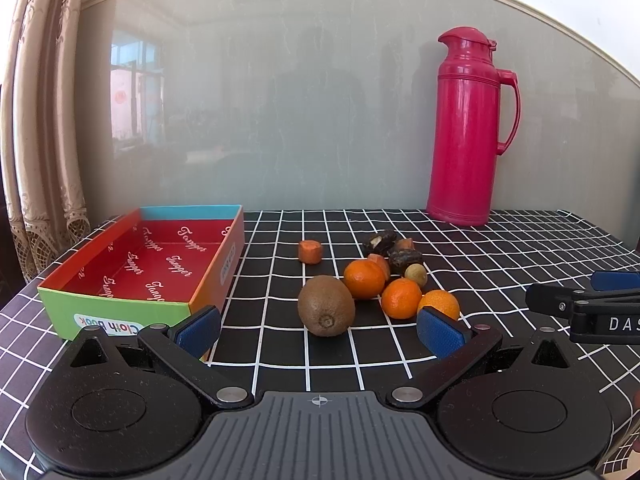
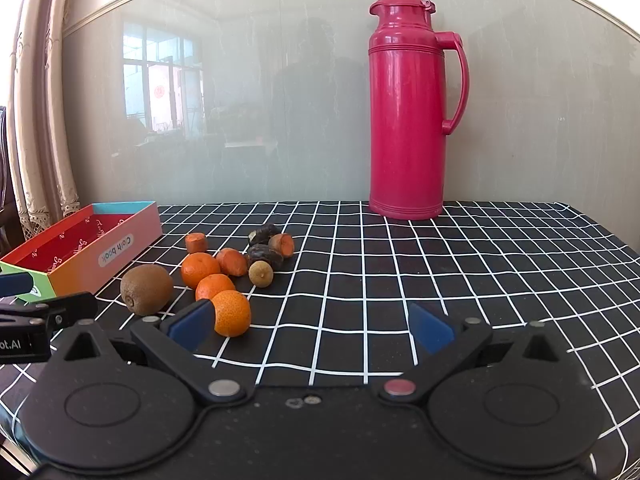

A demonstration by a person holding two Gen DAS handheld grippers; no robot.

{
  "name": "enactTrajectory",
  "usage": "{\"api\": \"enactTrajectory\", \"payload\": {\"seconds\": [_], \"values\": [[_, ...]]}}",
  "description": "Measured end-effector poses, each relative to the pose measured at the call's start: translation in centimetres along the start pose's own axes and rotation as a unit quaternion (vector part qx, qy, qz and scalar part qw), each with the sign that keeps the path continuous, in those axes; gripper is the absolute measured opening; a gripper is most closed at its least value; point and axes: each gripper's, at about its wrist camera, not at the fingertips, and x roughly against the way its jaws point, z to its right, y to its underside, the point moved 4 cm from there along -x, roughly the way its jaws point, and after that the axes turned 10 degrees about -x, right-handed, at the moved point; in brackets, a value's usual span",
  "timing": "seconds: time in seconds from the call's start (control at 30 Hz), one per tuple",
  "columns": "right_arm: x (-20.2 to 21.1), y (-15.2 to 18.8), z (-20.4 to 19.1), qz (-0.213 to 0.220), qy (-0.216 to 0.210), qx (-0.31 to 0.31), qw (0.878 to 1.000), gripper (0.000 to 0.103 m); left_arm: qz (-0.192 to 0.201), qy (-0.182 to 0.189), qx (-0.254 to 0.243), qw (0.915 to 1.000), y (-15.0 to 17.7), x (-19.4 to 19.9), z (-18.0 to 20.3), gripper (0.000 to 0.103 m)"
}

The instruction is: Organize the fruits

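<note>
A brown kiwi point(image 1: 326, 305) lies on the checked tablecloth just ahead of my open left gripper point(image 1: 320, 332), apart from both pads. Three small oranges point(image 1: 401, 298) cluster to its right, with carrot chunks point(image 1: 310, 251), dark dates point(image 1: 405, 260) and a small longan point(image 1: 415, 275) behind. The colourful empty box point(image 1: 120, 304) with a red inside sits at the left. In the right wrist view my right gripper point(image 2: 312, 326) stands open over bare cloth; the nearest orange point(image 2: 232, 313) sits beside its left pad, and the kiwi point(image 2: 147, 289) lies further left.
A tall pink thermos point(image 1: 468, 128) stands at the back right against a glossy grey wall panel. A curtain point(image 1: 36, 120) hangs at the left. The table's edges fall away at left and right. My right gripper's side point(image 1: 588, 308) shows at the left view's right edge.
</note>
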Motion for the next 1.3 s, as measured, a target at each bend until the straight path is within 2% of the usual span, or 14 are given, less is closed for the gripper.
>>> {"api": "enactTrajectory", "payload": {"seconds": [0.97, 1.3], "values": [[0.07, 0.0, -0.07, -0.001, 0.0, 0.0, 1.0, 0.103, -0.001, -0.001, 0.0, 1.0, -0.04, 0.02, 0.01, 0.103], [0.15, -0.07, 0.16, 0.002, 0.001, -0.004, 1.0, 0.103, -0.012, 0.005, 0.023, 0.9996, 0.14, -0.39, -0.52, 0.103]]}}
